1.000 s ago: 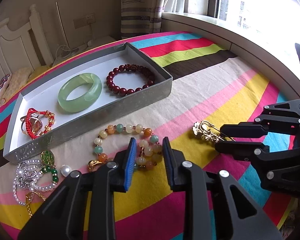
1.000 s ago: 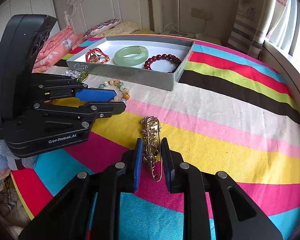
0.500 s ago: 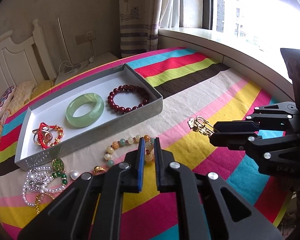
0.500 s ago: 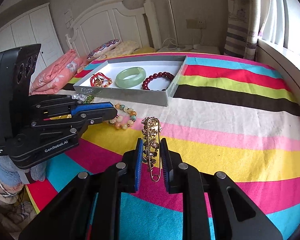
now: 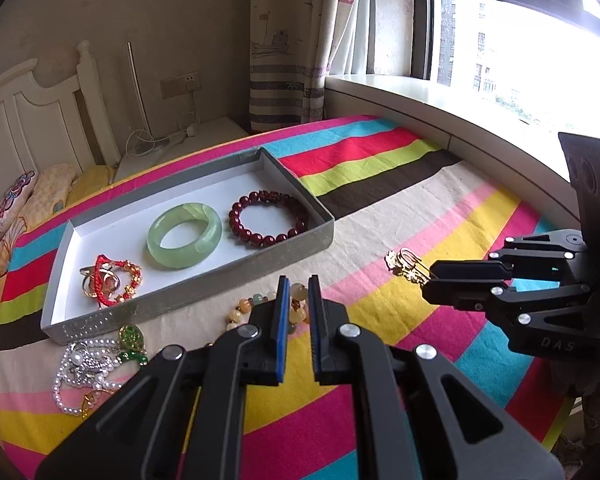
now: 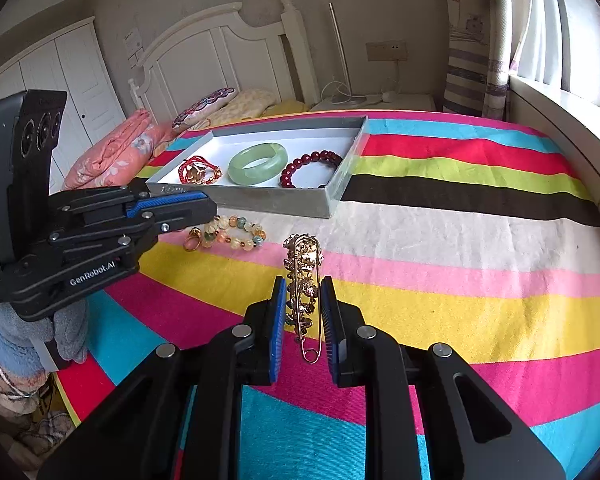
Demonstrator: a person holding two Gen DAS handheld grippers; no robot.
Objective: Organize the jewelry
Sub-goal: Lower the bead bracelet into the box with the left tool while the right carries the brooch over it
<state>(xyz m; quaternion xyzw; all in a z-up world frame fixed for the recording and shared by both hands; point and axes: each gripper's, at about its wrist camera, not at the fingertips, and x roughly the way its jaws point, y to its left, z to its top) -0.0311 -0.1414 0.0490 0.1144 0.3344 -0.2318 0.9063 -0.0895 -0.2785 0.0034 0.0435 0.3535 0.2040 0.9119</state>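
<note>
Leftmost, pearls (image 5: 74, 376) and a green pendant (image 5: 131, 336) are lying on the striped bedspread (image 5: 400, 208) beside the grey tray (image 5: 188, 304), which is holding a red cord bracelet (image 5: 110, 280), a green bangle (image 5: 184, 235) and a dark red bead bracelet (image 5: 266, 218). Nearer, the left gripper (image 5: 298, 330) is hovering with its pads almost together and nothing between them, above a pastel bead bracelet (image 6: 236, 232). Rightward, the right gripper (image 6: 303, 320) is pinching a gold brooch (image 6: 305, 280), lifted above the bedspread.
</note>
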